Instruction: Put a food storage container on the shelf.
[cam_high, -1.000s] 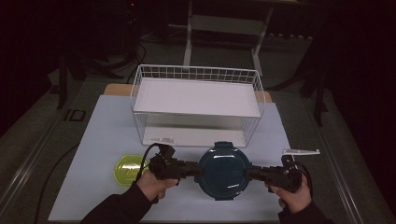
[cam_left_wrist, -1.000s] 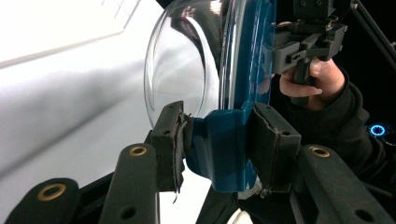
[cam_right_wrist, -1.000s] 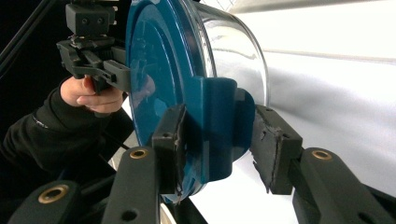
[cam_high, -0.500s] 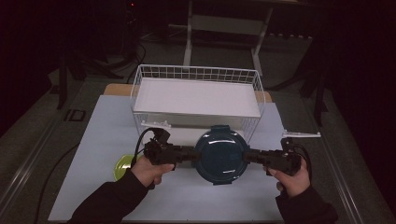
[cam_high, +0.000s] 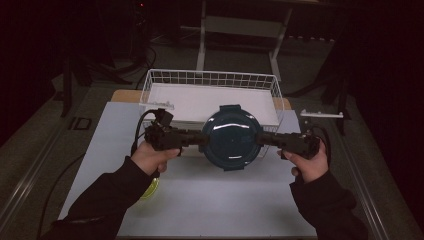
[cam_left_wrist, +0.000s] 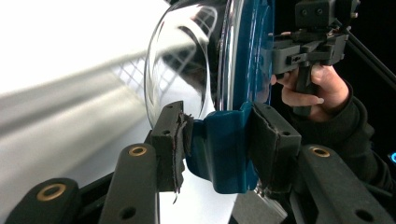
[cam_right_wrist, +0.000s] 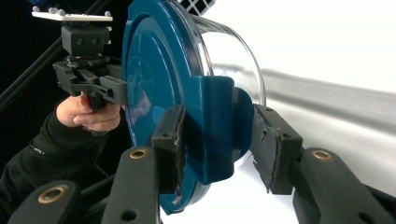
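Note:
A round container (cam_high: 231, 137) with a dark teal lid and a clear glass bowl hangs in the air between my two grippers, just in front of the wire basket (cam_high: 210, 77). My left gripper (cam_high: 204, 139) is shut on the lid's latch at the left side. In the left gripper view its pads (cam_left_wrist: 170, 140) clamp that teal latch (cam_left_wrist: 224, 154), with the glass bowl (cam_left_wrist: 177, 70) beyond. My right gripper (cam_high: 260, 140) is shut on the opposite latch (cam_right_wrist: 215, 130); the right gripper view has the lid (cam_right_wrist: 154, 70) facing left and the other hand behind it.
The white wire basket stands at the back of the white table (cam_high: 210, 205), its floor bare. A yellow-green round object (cam_high: 150, 189) lies on the table, mostly under the left forearm. Dark floor and stand legs surround the table.
Both hands have lifted the container off the table and carried it toward the basket. The yellow-green object, plain to see before, is now largely covered by the left forearm.

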